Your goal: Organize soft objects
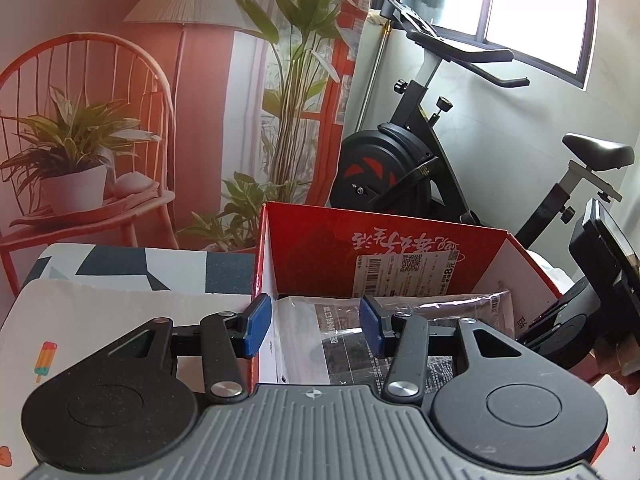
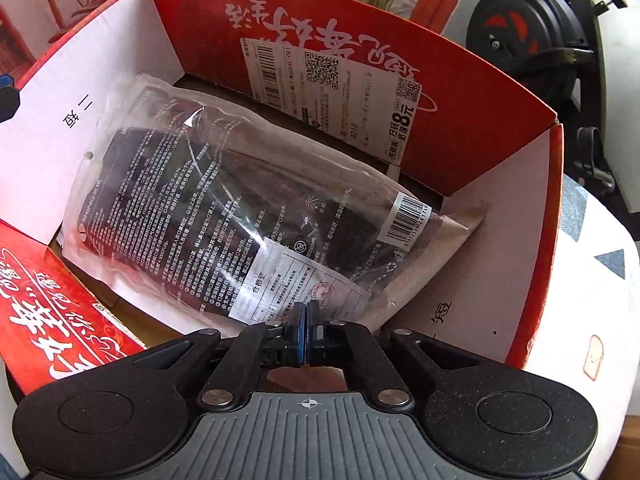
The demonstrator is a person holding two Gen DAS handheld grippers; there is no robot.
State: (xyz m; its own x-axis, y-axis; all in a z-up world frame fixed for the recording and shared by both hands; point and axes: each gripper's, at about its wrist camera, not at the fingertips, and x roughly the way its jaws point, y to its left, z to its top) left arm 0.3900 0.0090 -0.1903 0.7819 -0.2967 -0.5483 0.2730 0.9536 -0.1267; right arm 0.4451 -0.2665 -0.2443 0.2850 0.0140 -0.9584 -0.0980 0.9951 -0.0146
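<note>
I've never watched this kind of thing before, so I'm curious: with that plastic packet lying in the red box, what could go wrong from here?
Two risks, as I judge it. The right gripper is shut over the packet's near edge; if it only pinches slippery film, the packet may slide out when lifted. The left gripper stands open astride the red box's wall; a nudge there could shift or tip the light cardboard.
</note>
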